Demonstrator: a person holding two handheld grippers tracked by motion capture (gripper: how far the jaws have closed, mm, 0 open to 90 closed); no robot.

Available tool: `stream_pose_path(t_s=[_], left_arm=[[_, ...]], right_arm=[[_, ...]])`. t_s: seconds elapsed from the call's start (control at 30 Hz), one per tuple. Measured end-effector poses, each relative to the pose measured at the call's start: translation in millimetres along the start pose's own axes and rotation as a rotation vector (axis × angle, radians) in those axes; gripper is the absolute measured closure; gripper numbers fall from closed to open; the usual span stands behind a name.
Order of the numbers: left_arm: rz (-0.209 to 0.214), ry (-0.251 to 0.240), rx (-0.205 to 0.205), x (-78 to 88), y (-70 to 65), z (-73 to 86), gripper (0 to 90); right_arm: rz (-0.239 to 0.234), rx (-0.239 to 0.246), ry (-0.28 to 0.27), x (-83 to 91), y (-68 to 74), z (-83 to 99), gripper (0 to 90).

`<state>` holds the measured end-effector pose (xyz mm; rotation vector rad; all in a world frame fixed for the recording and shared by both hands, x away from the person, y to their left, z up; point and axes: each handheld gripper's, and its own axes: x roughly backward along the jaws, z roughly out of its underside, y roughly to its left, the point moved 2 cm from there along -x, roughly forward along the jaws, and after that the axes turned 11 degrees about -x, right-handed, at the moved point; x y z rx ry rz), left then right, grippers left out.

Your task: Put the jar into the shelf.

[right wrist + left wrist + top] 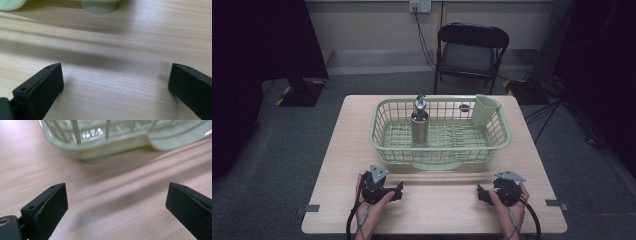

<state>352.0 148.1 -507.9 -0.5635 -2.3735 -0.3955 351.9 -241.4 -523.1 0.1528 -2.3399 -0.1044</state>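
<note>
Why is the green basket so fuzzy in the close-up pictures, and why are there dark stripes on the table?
In the left gripper view the basket sits close to the lens and out of focus, so it blurs; in the right gripper view the dark bands on the table are soft shadows; in the high view the room's edges are dark and the table is the bright part.

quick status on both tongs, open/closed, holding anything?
Left tongs: open, jaws wide apart over bare table, holding nothing.
Right tongs: open, jaws wide apart, holding nothing.
</note>
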Motion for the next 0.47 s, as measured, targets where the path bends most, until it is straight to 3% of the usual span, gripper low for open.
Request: stream_pose_path(t_s=[0.1,0.17,0.27,0.47], left_arm=[[-0.026,0.052,-0.023,-8.4,-0.7,6.7,3.8],[-0.002,0.053,0.006,-12.7,-1.9,10.5,2.4],[-0.015,0.052,-0.011,-12.8,-2.5,9.9,0.4],[0.005,0.059,0.007,-13.6,-0.5,10.3,0.2]], right_arm=[[0.000,0.000,0.000,0.0,0.0,0.0,0.0],[0.000,0.000,0.000,0.0,0.0,0.0,0.0],[0.001,-0.001,0.000,0.0,0.1,0.0,0.0],[0.001,-0.001,0.000,0.0,0.1,0.0,0.0]])
